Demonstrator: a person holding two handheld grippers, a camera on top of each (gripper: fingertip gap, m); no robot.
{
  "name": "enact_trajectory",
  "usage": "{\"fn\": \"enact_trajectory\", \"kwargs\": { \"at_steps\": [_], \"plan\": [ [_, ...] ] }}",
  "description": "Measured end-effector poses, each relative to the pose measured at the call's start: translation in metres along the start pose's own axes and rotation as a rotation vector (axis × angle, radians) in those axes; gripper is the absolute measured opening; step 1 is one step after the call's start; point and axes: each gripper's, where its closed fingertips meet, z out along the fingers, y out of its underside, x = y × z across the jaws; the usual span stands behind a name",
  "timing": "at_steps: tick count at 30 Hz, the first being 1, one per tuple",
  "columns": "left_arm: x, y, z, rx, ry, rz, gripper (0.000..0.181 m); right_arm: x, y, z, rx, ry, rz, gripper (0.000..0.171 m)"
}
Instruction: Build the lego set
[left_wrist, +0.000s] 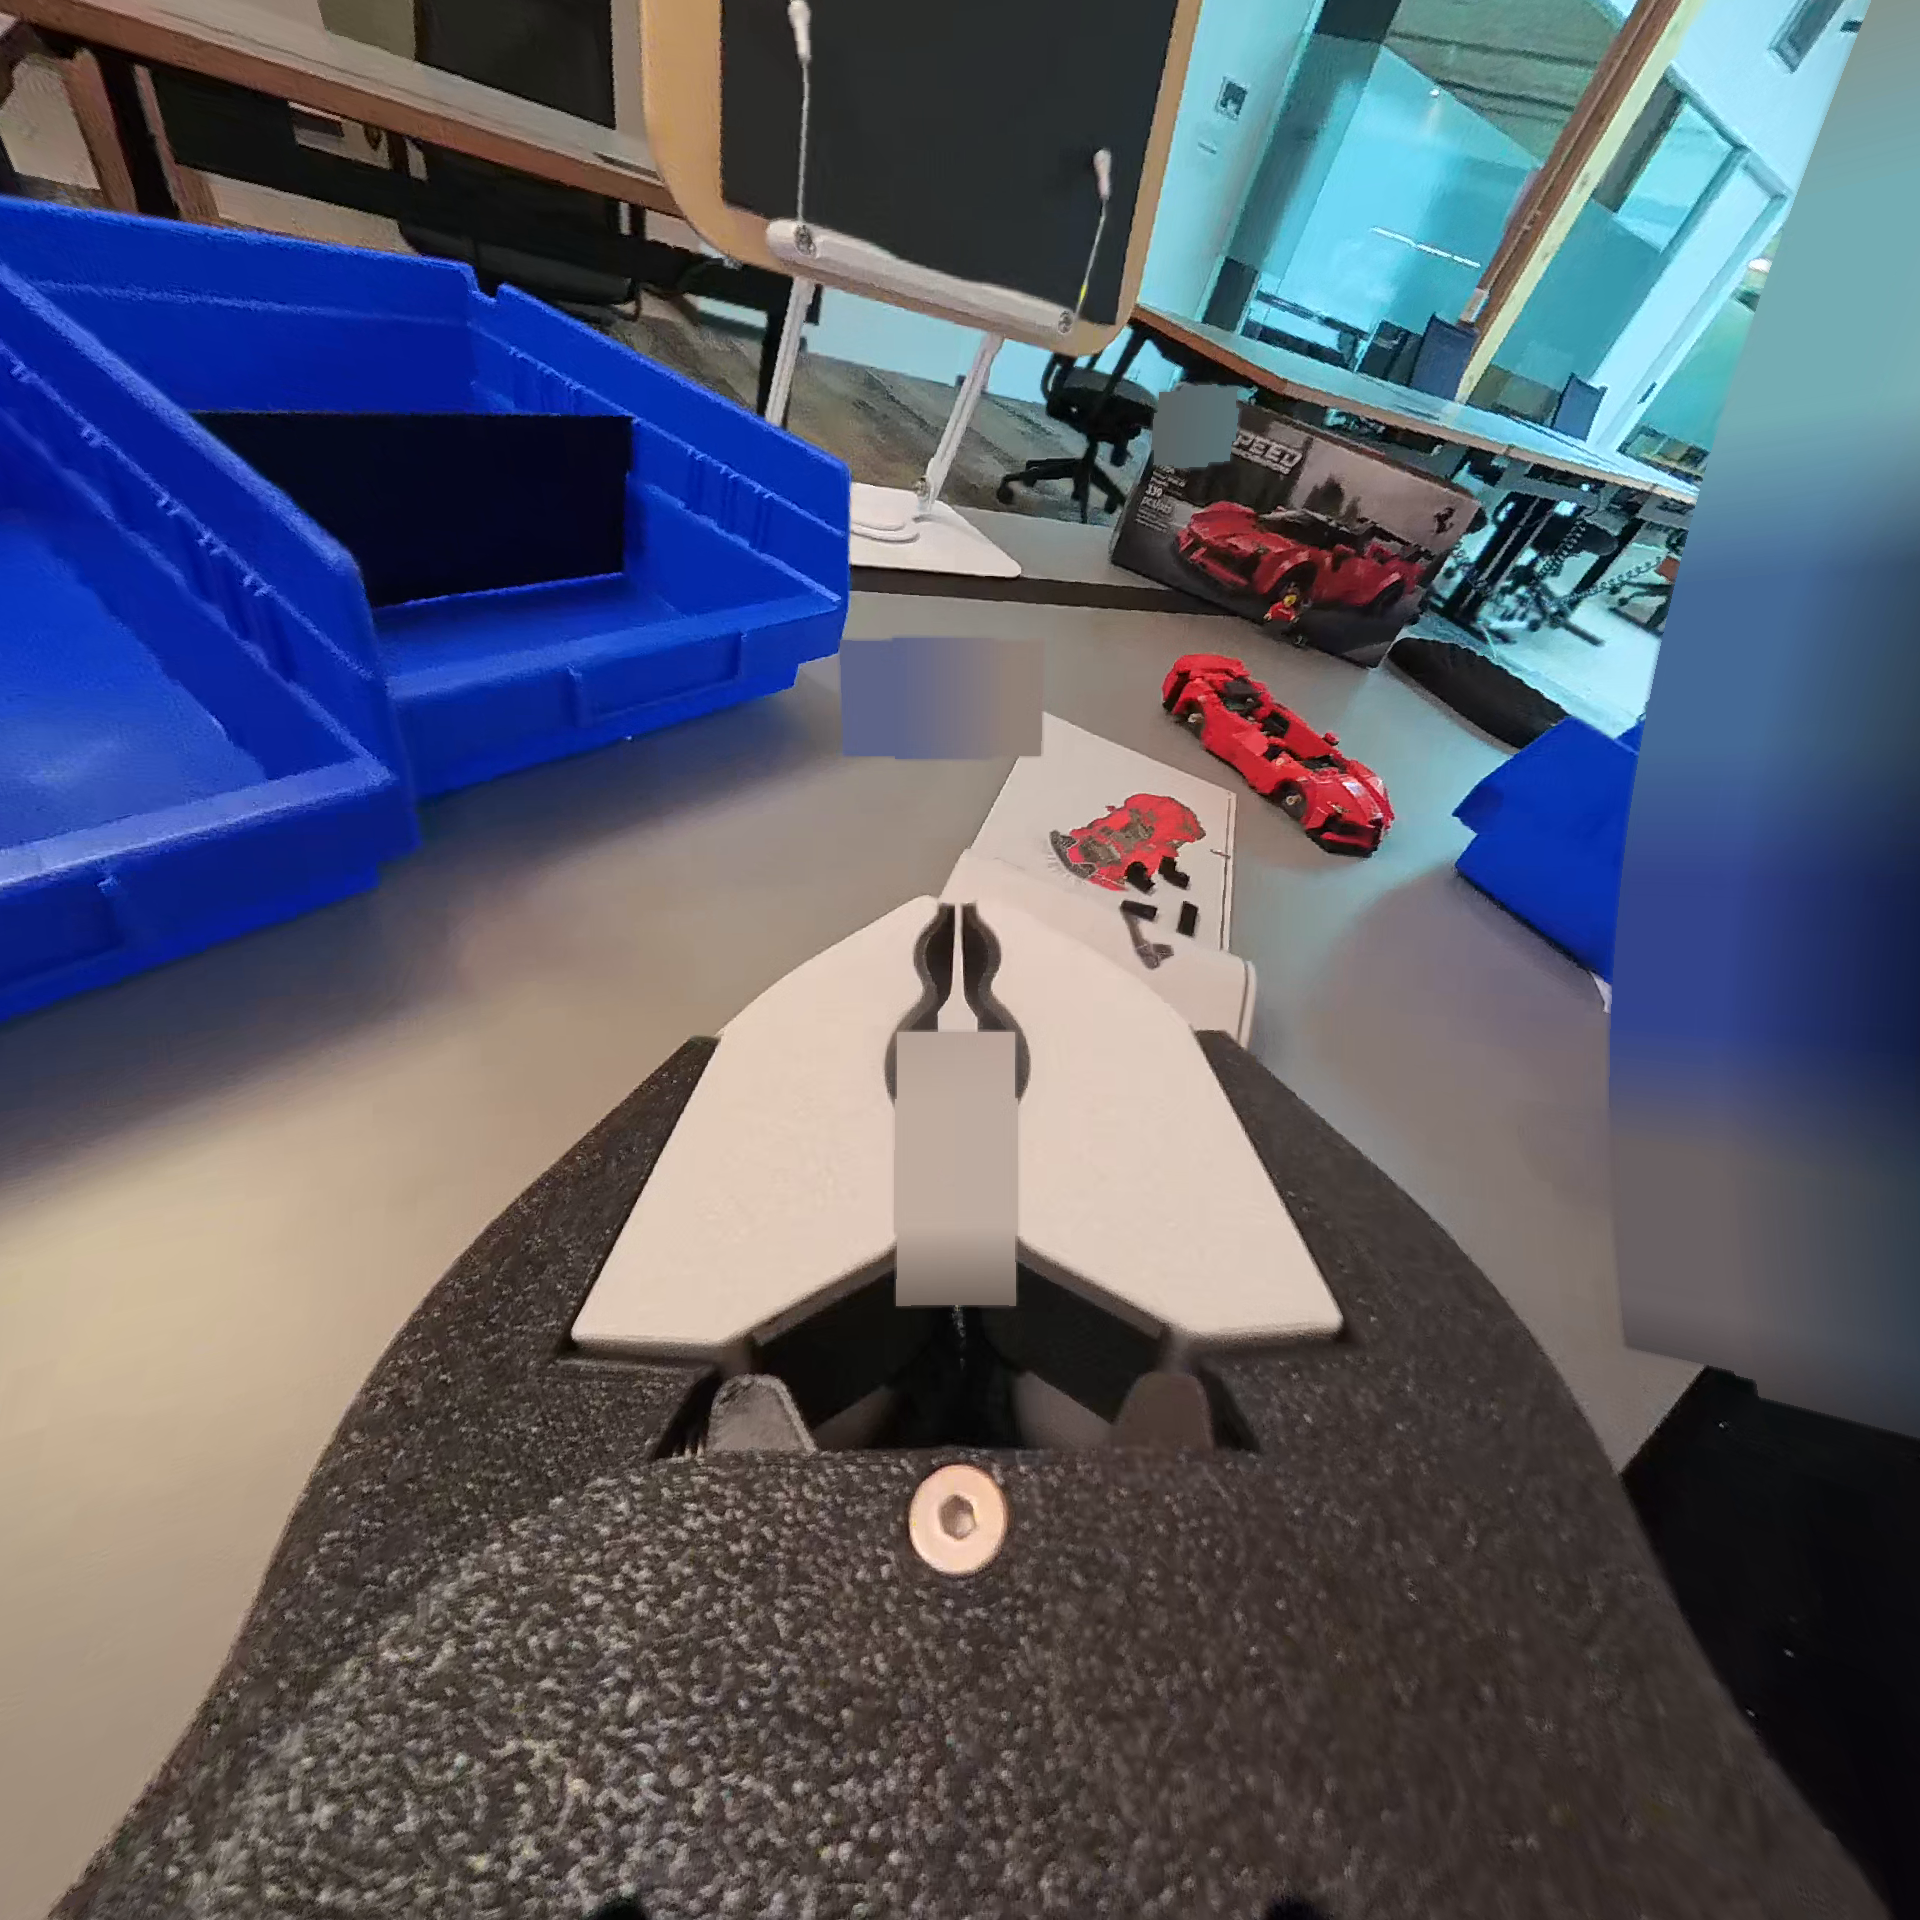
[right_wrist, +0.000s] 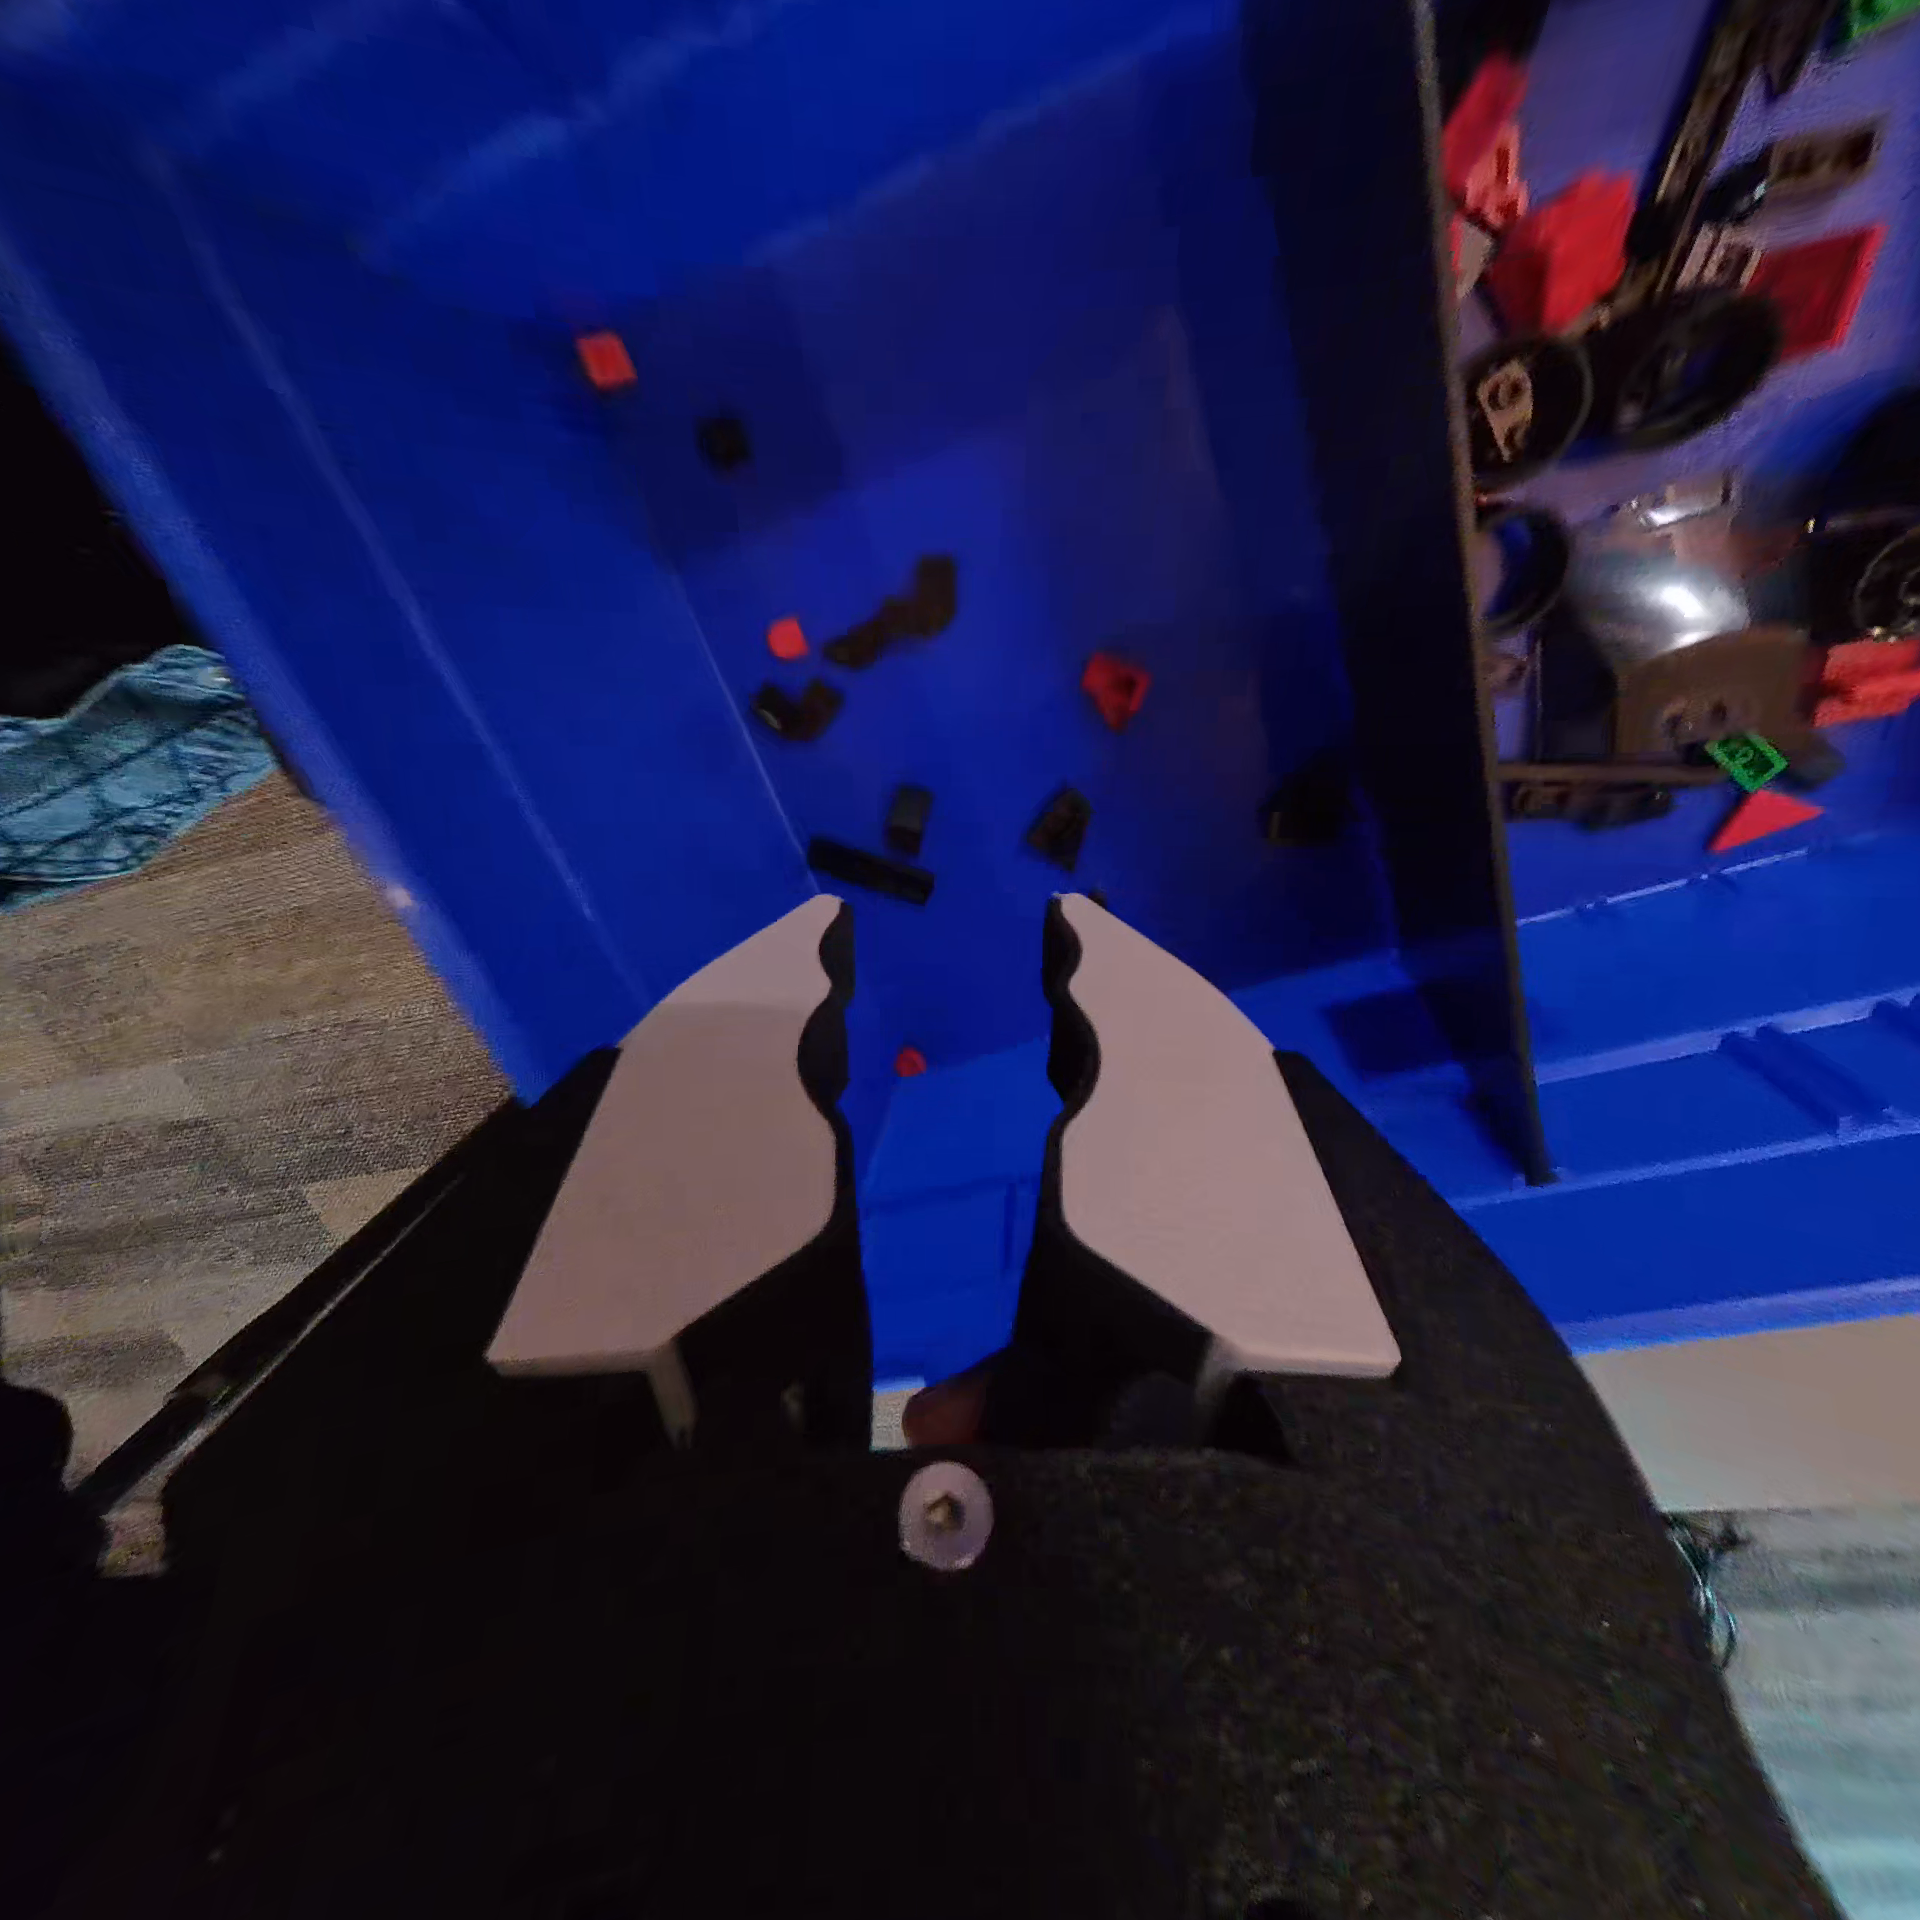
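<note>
A partly built red lego car (left_wrist: 1276, 752) sits on the grey table beyond an open instruction booklet (left_wrist: 1127, 847) with a few small black pieces (left_wrist: 1164, 920) on it. My left gripper (left_wrist: 957, 914) is shut and empty, low over the table just short of the booklet. My right gripper (right_wrist: 948, 914) is open and empty, pointing into a blue bin (right_wrist: 520, 644) over several small black pieces (right_wrist: 871, 871) and red pieces (right_wrist: 1115, 686). A black divider (right_wrist: 1475, 623) separates them from wheels (right_wrist: 1527, 400) and larger parts.
Two blue bins (left_wrist: 582, 665) stand left of my left gripper, one with a black divider. The lego box (left_wrist: 1294, 540) and a stand's white base (left_wrist: 925, 535) are at the back. Another blue bin corner (left_wrist: 1548, 831) is at the right. Carpet (right_wrist: 208, 1091) shows past the table edge. There is about 60 centimetres between the tips of the two grippers.
</note>
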Motion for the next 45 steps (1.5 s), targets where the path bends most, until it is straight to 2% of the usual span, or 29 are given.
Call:
{"fn": "enact_trajectory", "kwargs": {
  "at_steps": [8,20,23,26,28,30,33,35,37,41,45],
  "plan": [
    [0.010,-0.007,0.006,-0.017,0.008,0.040,0.001,0.022,0.005,0.024,-0.046,0.119,-0.021,0.025],
    [0.011,-0.004,0.010,-0.033,0.022,0.051,0.001,0.025,0.004,0.046,-0.202,0.143,0.048,0.025],
    [0.011,-0.003,0.009,-0.032,0.029,0.055,0.001,0.023,0.003,0.051,-0.221,0.134,0.066,0.010],
    [0.022,-0.010,0.012,0.000,0.079,0.060,0.002,0.024,0.006,0.042,-0.209,0.142,0.080,0.009],
    [0.041,-0.016,0.020,0.026,0.180,0.054,0.002,0.025,-0.017,0.020,0.004,0.120,0.142,0.009],
    [0.073,-0.023,0.033,0.061,0.343,0.021,0.004,0.026,-0.068,-0.025,0.406,0.088,0.146,0.009],
    [0.144,-0.037,0.053,0.130,0.705,-0.124,0.012,0.008,-0.150,-0.123,1.104,0.002,-0.037,0.009],
    [0.191,-0.041,0.065,0.116,0.940,-0.262,0.018,-0.007,-0.184,-0.164,1.379,-0.021,-0.172,0.009],
    [0.238,-0.047,0.066,0.101,1.176,-0.399,0.019,-0.021,-0.214,-0.181,1.505,-0.031,-0.287,0.009],
    [0.307,-0.060,0.050,0.014,1.535,-0.622,0.020,-0.047,-0.267,-0.187,1.597,-0.086,-0.446,0.009],
    [0.326,-0.070,0.038,0.001,1.675,-0.747,0.019,-0.061,-0.300,-0.185,1.622,-0.145,-0.506,0.009]
  ]
}}
